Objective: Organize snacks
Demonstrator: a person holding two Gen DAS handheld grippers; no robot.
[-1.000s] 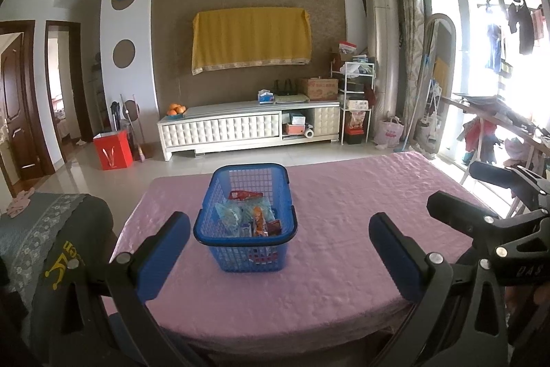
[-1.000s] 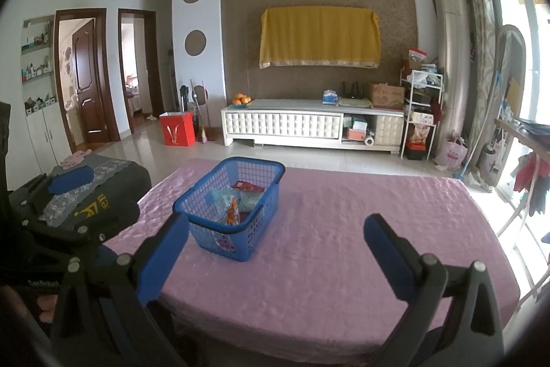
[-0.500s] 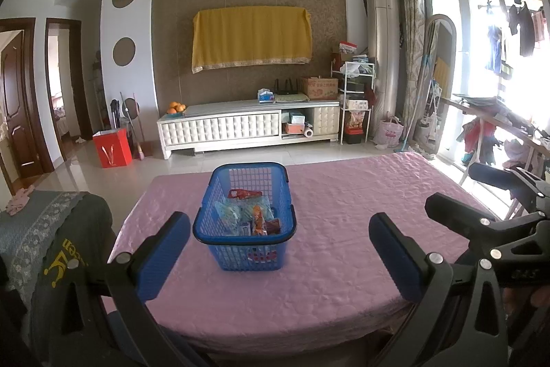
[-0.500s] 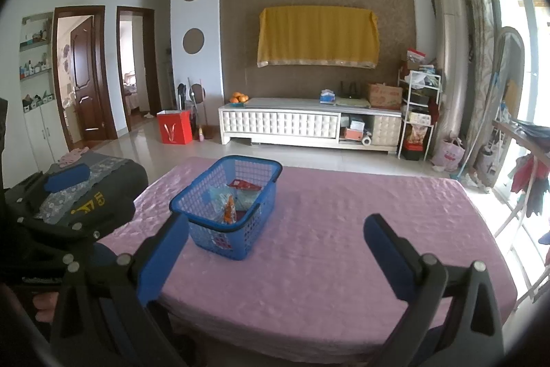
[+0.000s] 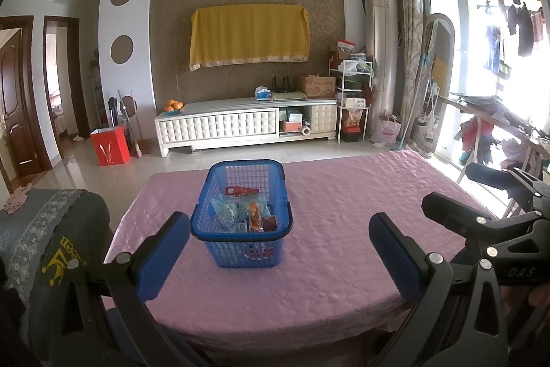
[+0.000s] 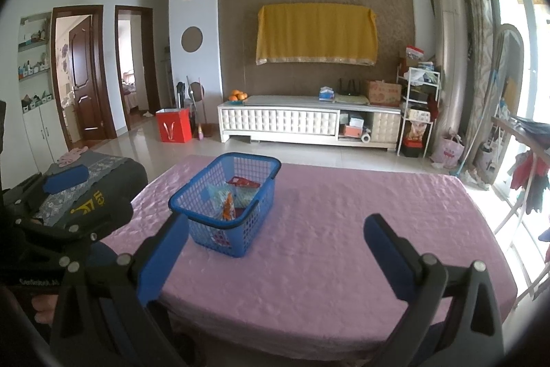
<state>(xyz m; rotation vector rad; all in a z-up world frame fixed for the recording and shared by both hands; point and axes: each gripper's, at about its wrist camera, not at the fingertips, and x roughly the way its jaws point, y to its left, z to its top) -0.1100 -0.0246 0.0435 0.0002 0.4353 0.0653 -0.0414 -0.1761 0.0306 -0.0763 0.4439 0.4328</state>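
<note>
Snacks (image 5: 245,212), assorted packets: all visible ones lie inside the blue basket (image 5: 220,231) on the pink tabletop (image 5: 343,229), none loose, so sorting looks finished; left claw (image 5: 280,250) and right claw (image 6: 275,257) both spread, empty, barely shifted from earlier frames.

Bright daylight from the balcony window (image 5: 495,57) at right of the frame, blown out to white there. Soft sheen on the pink worktop (image 5: 326,229) and floor tiles (image 6: 165,147). Strong fisheye bending, dark vignette at the corners. Sharp at centre, mild softness toward the edges.
</note>
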